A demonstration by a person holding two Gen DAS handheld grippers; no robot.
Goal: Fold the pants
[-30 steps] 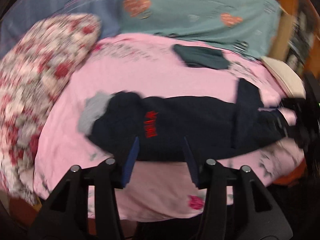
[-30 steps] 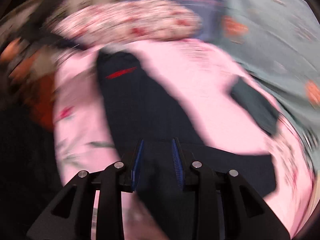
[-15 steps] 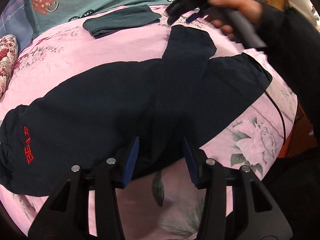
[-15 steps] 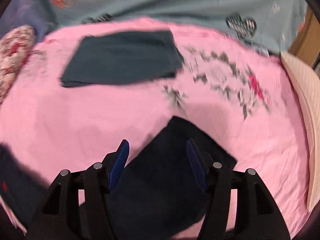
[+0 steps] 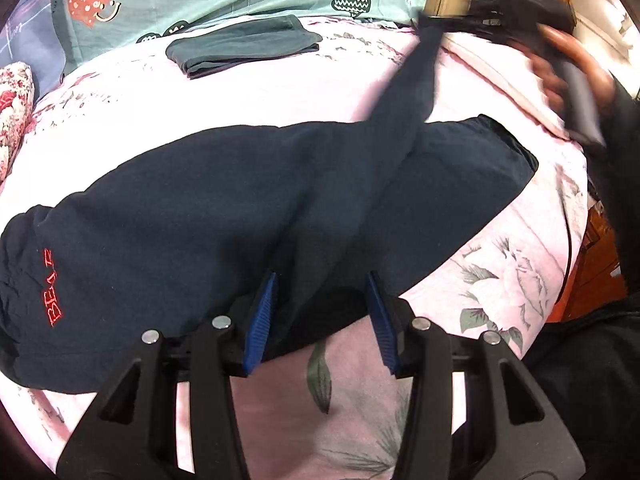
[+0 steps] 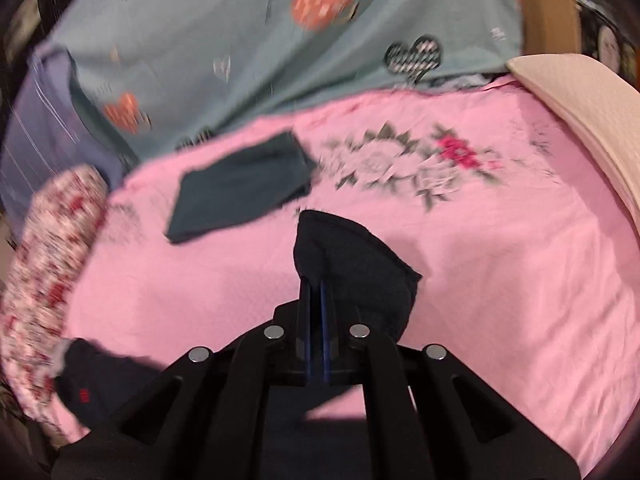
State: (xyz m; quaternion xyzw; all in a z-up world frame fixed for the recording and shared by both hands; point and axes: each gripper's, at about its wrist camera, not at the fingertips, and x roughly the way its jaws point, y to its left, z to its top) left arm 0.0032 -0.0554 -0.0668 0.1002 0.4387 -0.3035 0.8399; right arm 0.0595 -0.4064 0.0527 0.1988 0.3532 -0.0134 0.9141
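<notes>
Navy pants (image 5: 240,200) with red lettering near the left end lie across the pink flowered sheet (image 5: 360,400). My left gripper (image 5: 320,280) hovers open at their near edge, its blue pads (image 5: 262,316) standing apart on either side of a flat fold of cloth. My right gripper (image 6: 316,284) is shut on the end of one pant leg (image 6: 352,256), which bunches up past its tips. In the left wrist view that leg (image 5: 416,80) is drawn up taut to the blurred right gripper (image 5: 430,22) at the far right, with a person's hand (image 5: 560,72) behind it.
A folded dark teal garment (image 5: 244,46) (image 6: 240,188) lies at the back of the bed. Behind it is a teal quilt with hearts (image 6: 240,40). A floral pillow (image 6: 48,272) sits at the left, a cream pad (image 6: 580,120) at the right, and a thin cable (image 5: 568,240) along the right edge.
My right gripper opened over the leg's end, then shut on it and pulled it up toward the far right. My left gripper came down to the pants' near edge and has stayed there.
</notes>
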